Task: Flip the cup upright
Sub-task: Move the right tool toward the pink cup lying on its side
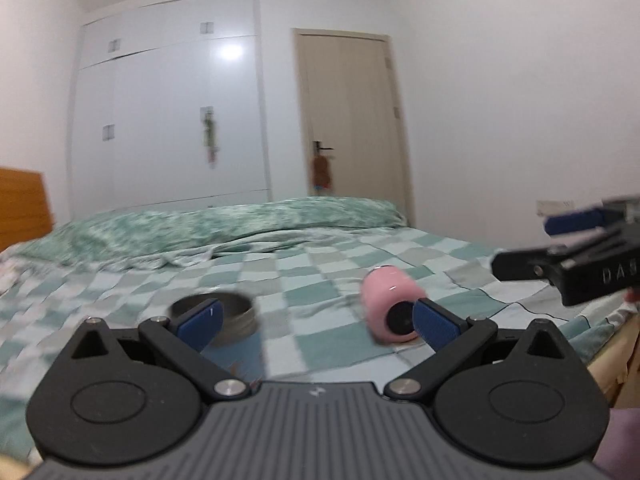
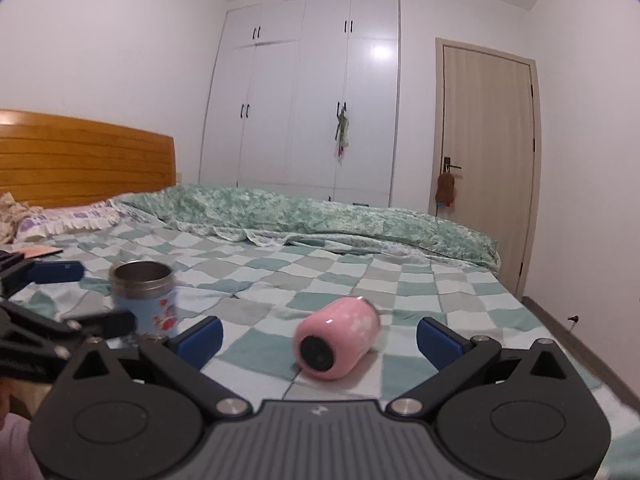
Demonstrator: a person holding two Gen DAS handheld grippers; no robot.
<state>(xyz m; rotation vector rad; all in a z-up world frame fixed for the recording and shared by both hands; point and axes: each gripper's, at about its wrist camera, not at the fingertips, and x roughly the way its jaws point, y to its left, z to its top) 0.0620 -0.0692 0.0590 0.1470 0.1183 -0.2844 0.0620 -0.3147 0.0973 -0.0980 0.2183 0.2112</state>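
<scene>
A pink cup (image 2: 338,339) lies on its side on the checked bedsheet (image 2: 328,272), its black base toward me. It also shows in the left wrist view (image 1: 391,304), just beyond the right fingertip. A blue cup with a steel rim (image 2: 145,298) stands upright to its left; in the left wrist view (image 1: 224,322) it sits just past the left fingertip. My right gripper (image 2: 319,336) is open and empty, the pink cup in line between its fingers, a little ahead. My left gripper (image 1: 318,322) is open and empty.
A rolled green quilt (image 2: 320,216) lies across the far side of the bed. A wooden headboard (image 2: 80,156) and pillows are at the left. The right gripper shows at the right edge of the left wrist view (image 1: 572,252). The bed's edge runs at right.
</scene>
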